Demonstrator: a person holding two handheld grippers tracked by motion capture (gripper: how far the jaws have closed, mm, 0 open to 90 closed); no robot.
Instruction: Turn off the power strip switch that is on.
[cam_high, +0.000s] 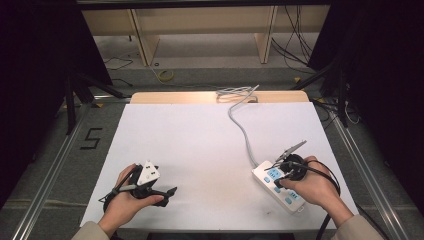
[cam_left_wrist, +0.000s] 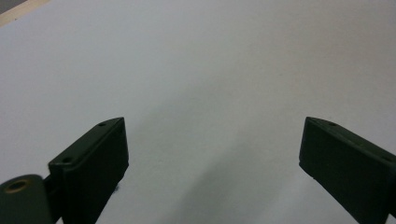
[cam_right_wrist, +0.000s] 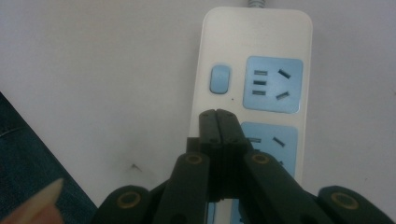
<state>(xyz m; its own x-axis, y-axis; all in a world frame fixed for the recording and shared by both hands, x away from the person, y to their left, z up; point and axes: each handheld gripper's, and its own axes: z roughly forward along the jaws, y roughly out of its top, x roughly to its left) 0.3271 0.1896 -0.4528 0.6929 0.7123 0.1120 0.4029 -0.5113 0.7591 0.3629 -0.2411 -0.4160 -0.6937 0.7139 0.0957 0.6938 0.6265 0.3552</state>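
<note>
High view: white table sheet (cam_high: 200, 150) runs wide and bare through the middle, a wooden edge strip at the far side. My left gripper (cam_high: 150, 187) sits near the front-left corner, close to the front edge, in my left hand (cam_high: 125, 202); open sheet lies ahead of it and to its right. A white power strip (cam_high: 277, 187) with blue sockets lies near the front-right corner, angled, its end close to the sheet's front edge. Its grey cord (cam_high: 242, 127) snakes to the far edge. My right gripper (cam_high: 280, 172) is over the strip, held in my right hand (cam_high: 310, 185), which covers part of it. The two grippers are well apart.

Left gripper view: my left gripper (cam_left_wrist: 212, 154) has its jaws spread wide, nothing between them, bare white sheet (cam_left_wrist: 210, 70) beyond. A sliver of the wooden edge shows at upper left.

Right gripper view: my right gripper (cam_right_wrist: 218, 122) has its jaws pressed together, gripping nothing. The tips lie over the power strip (cam_right_wrist: 254, 70), just below its blue switch (cam_right_wrist: 220, 79) and beside the second socket; whether they touch the casing I cannot tell. The cord end of the strip points away from me. White sheet lies open to the left.
</note>
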